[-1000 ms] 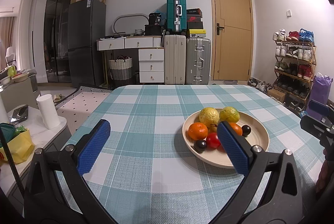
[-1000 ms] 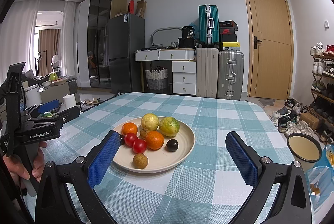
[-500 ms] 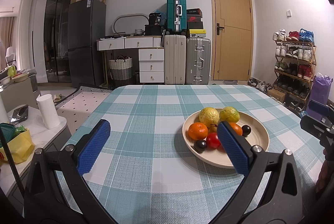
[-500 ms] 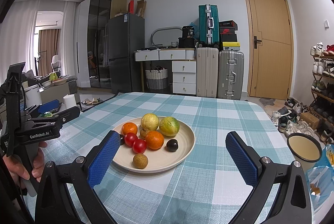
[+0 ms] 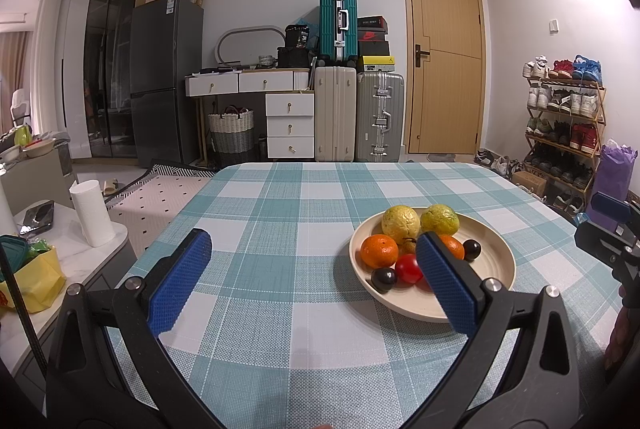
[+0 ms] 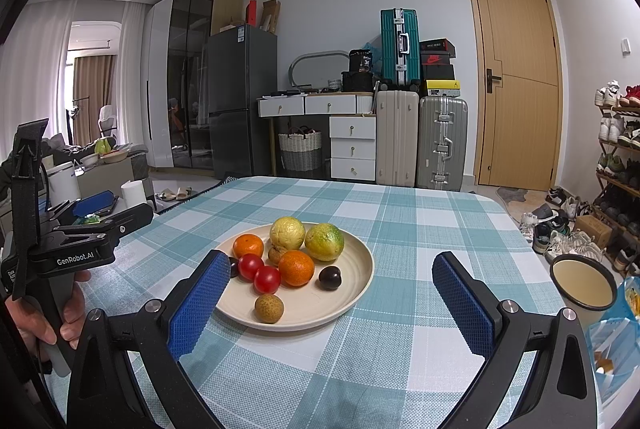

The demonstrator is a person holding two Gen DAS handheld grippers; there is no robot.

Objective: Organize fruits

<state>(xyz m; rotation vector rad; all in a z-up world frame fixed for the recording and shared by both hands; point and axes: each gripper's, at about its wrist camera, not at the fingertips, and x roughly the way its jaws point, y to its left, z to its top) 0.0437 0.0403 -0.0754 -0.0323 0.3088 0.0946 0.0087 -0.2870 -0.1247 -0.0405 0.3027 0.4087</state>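
Fruits: a pile on a cream plate (image 6: 360, 271), on the near middle of the table; none is held by either gripper.
Table: covered with a teal-and-white checked cloth (image 6: 420, 229); the plate sits on it.
Left gripper (image 5: 312, 277): jaws wide apart, nothing between them, hovering over bare cloth to the left of the plate; its right finger overlaps the plate's near edge in the left wrist view.
Right gripper (image 6: 330, 299): jaws wide apart, nothing between them, near side of the plate; its left finger hides the plate's left rim.
Hand (image 6: 60, 313): a person's hand grips the left gripper's handle, at the left edge of the right wrist view.
Green-yellow citrus (image 6: 324, 241): far right of the pile, touching the yellow citrus (image 6: 287, 232) on its left.
Two oranges: one far left (image 6: 248, 246), one in the middle (image 6: 296, 268).
Two red tomatoes (image 6: 259, 272): side by side, left of the middle orange.
Dark plum (image 6: 330, 277): right of the middle orange, apart from it.
Second dark fruit (image 5: 384, 276): at the plate's left edge.
Small brown fruit (image 6: 269, 308): nearest, alone on the plate's near part.
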